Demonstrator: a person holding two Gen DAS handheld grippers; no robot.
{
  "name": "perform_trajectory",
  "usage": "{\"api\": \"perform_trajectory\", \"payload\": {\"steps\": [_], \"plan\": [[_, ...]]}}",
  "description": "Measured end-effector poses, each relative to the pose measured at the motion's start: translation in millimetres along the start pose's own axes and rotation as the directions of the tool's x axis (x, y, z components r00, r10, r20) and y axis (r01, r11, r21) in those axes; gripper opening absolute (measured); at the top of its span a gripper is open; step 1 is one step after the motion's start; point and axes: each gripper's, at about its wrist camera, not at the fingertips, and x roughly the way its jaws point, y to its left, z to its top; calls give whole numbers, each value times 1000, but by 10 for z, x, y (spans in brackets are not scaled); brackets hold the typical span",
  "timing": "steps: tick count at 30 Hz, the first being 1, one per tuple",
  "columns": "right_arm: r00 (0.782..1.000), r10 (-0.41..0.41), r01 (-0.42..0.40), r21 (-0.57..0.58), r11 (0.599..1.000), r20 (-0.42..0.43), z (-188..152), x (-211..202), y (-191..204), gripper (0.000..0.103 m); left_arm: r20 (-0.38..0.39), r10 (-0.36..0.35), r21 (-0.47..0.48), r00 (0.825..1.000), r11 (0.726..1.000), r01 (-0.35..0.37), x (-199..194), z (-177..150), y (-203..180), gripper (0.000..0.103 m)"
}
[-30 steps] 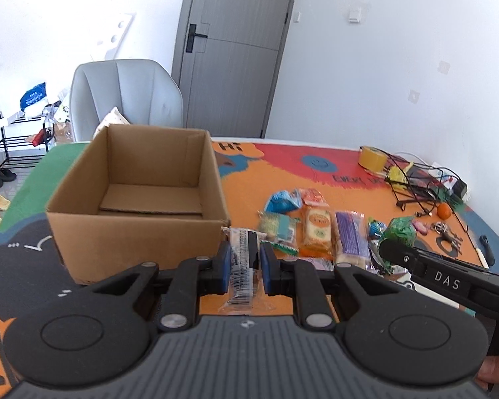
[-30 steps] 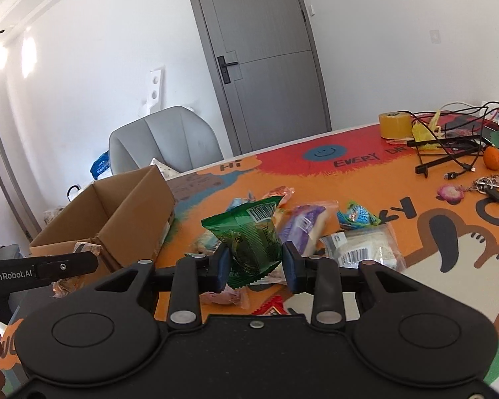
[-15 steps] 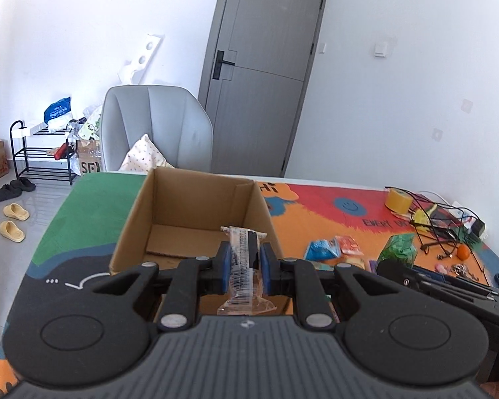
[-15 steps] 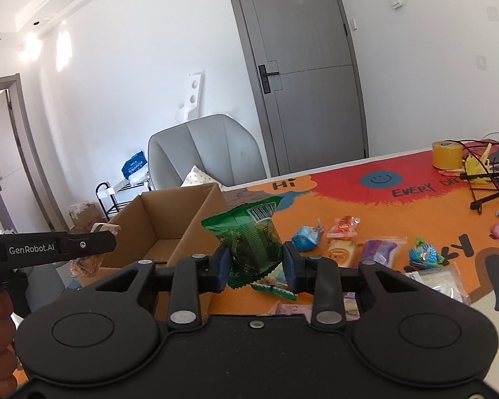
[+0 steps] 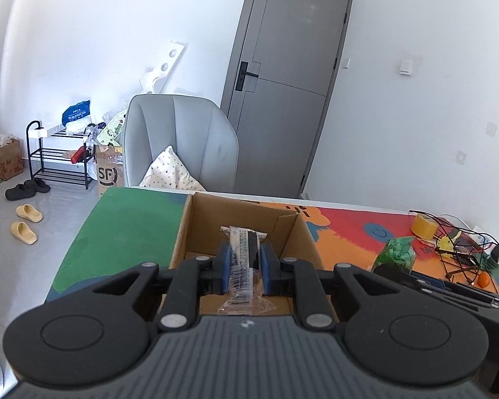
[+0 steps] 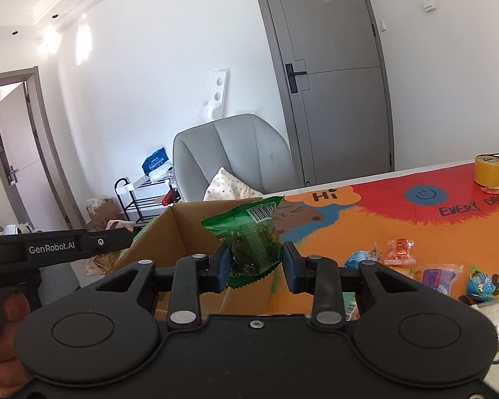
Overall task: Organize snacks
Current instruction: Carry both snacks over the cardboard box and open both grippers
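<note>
My left gripper (image 5: 244,267) is shut on a clear-wrapped snack bar (image 5: 244,266) with a barcode, held over the open cardboard box (image 5: 196,226). To its right in that view the green packet (image 5: 397,252) shows in the other gripper. In the right wrist view my right gripper (image 6: 256,262) is shut on that green snack packet (image 6: 252,236), just right of the cardboard box (image 6: 179,229) and above its near corner. The left gripper's body (image 6: 50,249) crosses the left of that view, with a hand below it. Several loose snacks (image 6: 399,252) lie on the colourful table mat.
A grey chair (image 5: 179,143) with a spotted cushion stands behind the table. A yellow tape roll (image 6: 489,169), cables (image 5: 462,249) and an orange fruit (image 5: 484,278) occupy the far right of the table. A shoe rack (image 5: 60,156) and slippers sit on the floor at left.
Both grippers have swung left and risen slightly with their snacks; the left one has gone from in front of the box to over its opening, the right one has come up to the box's right corner.
</note>
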Motion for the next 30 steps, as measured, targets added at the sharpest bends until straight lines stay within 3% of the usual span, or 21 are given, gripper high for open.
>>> {"api": "perform_trajectory", "payload": {"steps": [8, 11, 21, 23, 25, 27, 30], "plan": [[999, 42, -42, 1, 999, -19, 52, 227, 142, 33, -51, 15, -42, 999, 999, -17, 260, 51, 178, 18], [998, 54, -54, 3, 999, -35, 48, 296, 176, 33, -54, 31, -59, 998, 998, -35, 288, 58, 237, 23], [995, 75, -74, 9, 997, -73, 60, 480, 313, 33, -45, 59, -117, 997, 991, -64, 107, 50, 447, 53], [993, 80, -81, 0, 997, -83, 74, 507, 366, 36, -37, 80, -123, 996, 989, -84, 74, 40, 490, 58], [993, 79, -80, -3, 997, -83, 89, 502, 403, 42, -33, 98, -134, 995, 986, -101, 46, 27, 527, 74], [993, 82, -82, -2, 997, -84, 98, 477, 414, 46, -26, 110, -147, 994, 983, -113, 6, 5, 554, 82], [994, 65, -65, 8, 998, -90, 95, 439, 375, 49, -17, 123, -140, 992, 982, -124, -41, -26, 539, 89]]}}
